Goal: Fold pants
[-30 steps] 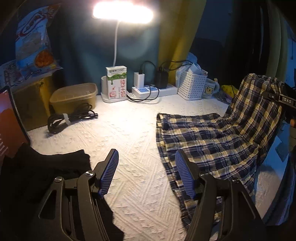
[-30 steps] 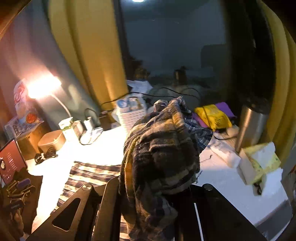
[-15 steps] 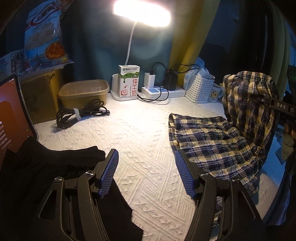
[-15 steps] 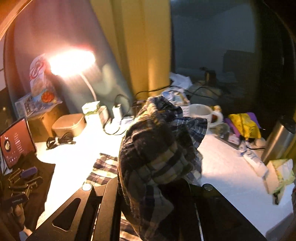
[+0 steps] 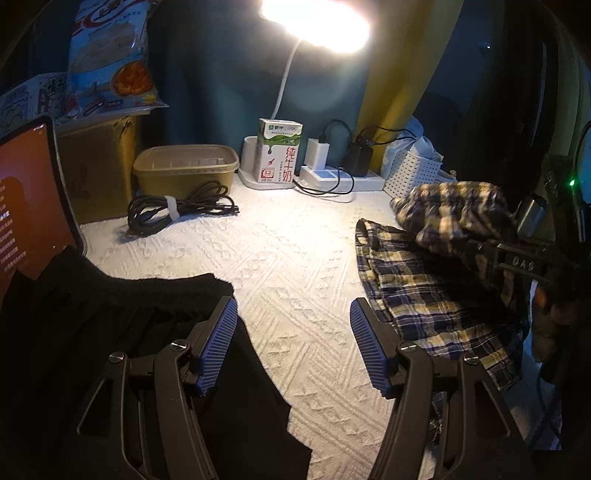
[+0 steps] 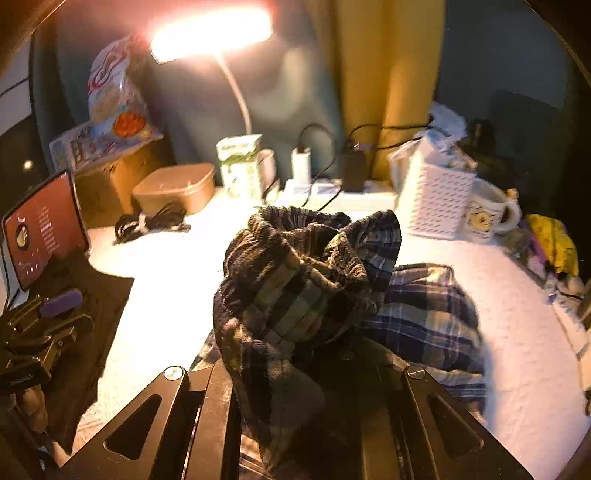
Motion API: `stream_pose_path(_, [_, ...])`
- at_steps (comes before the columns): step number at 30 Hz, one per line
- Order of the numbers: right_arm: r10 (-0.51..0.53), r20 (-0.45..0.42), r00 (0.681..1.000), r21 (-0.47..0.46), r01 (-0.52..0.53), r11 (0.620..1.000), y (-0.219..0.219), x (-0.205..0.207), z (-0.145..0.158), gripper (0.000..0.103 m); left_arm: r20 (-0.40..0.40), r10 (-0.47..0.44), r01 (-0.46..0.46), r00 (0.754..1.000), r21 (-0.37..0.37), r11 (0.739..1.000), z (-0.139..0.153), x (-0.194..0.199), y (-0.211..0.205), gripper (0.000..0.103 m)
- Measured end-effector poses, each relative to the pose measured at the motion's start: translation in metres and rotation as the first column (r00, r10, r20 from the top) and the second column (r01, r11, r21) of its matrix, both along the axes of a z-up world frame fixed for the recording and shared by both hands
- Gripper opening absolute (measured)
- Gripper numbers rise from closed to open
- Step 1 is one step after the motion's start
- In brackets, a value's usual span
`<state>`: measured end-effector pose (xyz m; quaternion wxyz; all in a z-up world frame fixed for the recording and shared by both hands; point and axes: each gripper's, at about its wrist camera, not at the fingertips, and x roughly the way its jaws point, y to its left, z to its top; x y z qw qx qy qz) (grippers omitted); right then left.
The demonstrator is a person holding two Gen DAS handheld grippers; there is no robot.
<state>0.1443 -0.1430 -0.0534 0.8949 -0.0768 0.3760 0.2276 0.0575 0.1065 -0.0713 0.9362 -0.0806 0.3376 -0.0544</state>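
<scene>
Blue and yellow plaid pants (image 5: 424, 291) lie on the white textured table cover (image 5: 295, 258) at the right. My right gripper (image 6: 306, 373) is shut on a bunched end of the plaid pants (image 6: 303, 280) and holds it low over the part that lies flat; its pads are hidden by the cloth. In the left wrist view that gripper's body shows at the right edge (image 5: 524, 258). My left gripper (image 5: 293, 347) hangs open over bare cover, with nothing between its blue pads (image 5: 218, 343). Black cloth (image 5: 110, 314) lies under its left finger.
At the back stand a desk lamp (image 5: 314, 22), a milk carton (image 5: 279, 149), a power strip with chargers (image 5: 340, 173), a lidded tan box (image 5: 184, 170) and a white basket (image 5: 413, 170). A coiled black cable (image 5: 177, 210) lies near. A tablet (image 5: 29, 192) leans at left; a mug (image 6: 487, 214) at right.
My right gripper has swung left and down with the pants' end, so the raised cloth now folds over the flat part. My left gripper has drifted over the black cloth, still open.
</scene>
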Motion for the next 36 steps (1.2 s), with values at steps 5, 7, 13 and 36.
stream_pose_path(5, [0.024,-0.038,0.999,-0.017,-0.025,1.0,0.018,-0.004,-0.019,0.012,-0.01,0.021,-0.021,1.0,-0.005,1.0,-0.003,-0.003,0.009,0.064])
stream_pose_path(7, [0.03,-0.048,0.998,-0.023,-0.031,0.999,0.021,-0.006,-0.024,0.012,-0.015,0.027,-0.027,1.0,-0.005,1.0,-0.004,-0.004,0.012,0.064])
stream_pose_path(13, [0.039,-0.068,0.997,-0.051,-0.043,0.998,0.026,-0.012,-0.034,0.012,-0.023,0.019,-0.019,1.0,-0.004,1.0,-0.005,-0.006,0.009,0.064])
stream_pose_path(36, [0.11,0.008,0.994,0.029,-0.111,0.993,-0.019,-0.058,-0.003,0.078,-0.002,-0.055,0.056,0.998,0.048,0.997,0.024,-0.01,-0.05,0.064])
